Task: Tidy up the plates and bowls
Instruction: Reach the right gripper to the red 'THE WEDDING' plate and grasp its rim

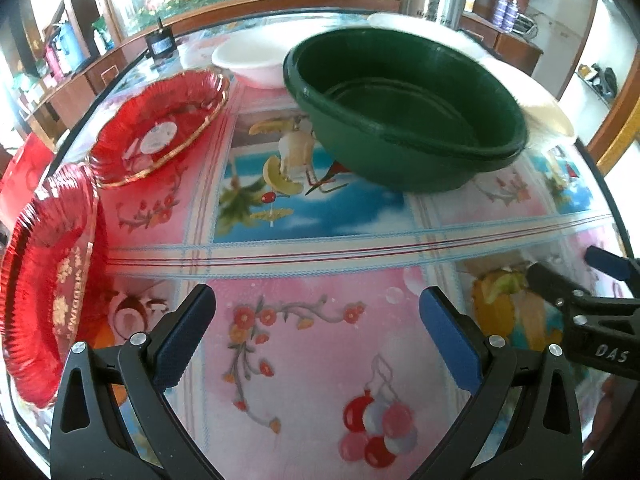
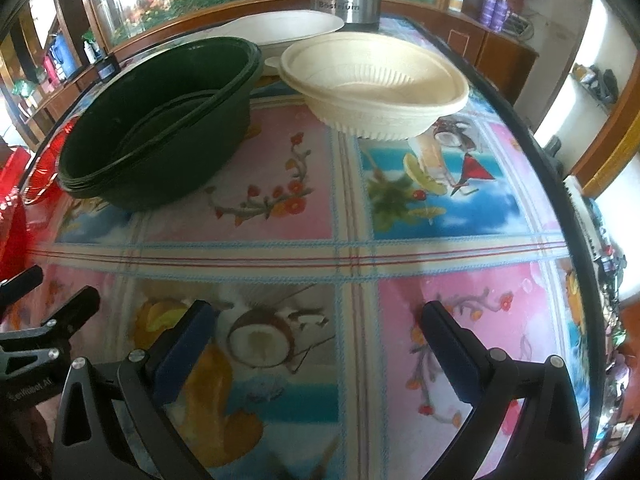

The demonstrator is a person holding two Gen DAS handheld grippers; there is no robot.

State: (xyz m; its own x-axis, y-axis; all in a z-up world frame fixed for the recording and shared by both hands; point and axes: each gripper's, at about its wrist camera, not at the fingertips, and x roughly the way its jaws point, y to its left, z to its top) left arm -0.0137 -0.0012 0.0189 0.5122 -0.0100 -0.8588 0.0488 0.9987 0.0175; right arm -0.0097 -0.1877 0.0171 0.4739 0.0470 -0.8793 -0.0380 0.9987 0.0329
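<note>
Both tools (image 1: 316, 336) (image 2: 316, 344) (jaws apart) empty

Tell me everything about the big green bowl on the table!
The dark green bowl is really a nested stack: several rims sit one inside another. It looks like smooth plastic, round and deep, with nothing inside. It stands upright on the picture-covered table, between the red ribbed plate and the cream bowl. Neither the left gripper nor the right gripper touches it; both are open.

left claw (image 1: 316, 336) agape, right claw (image 2: 320, 352) agape
</note>
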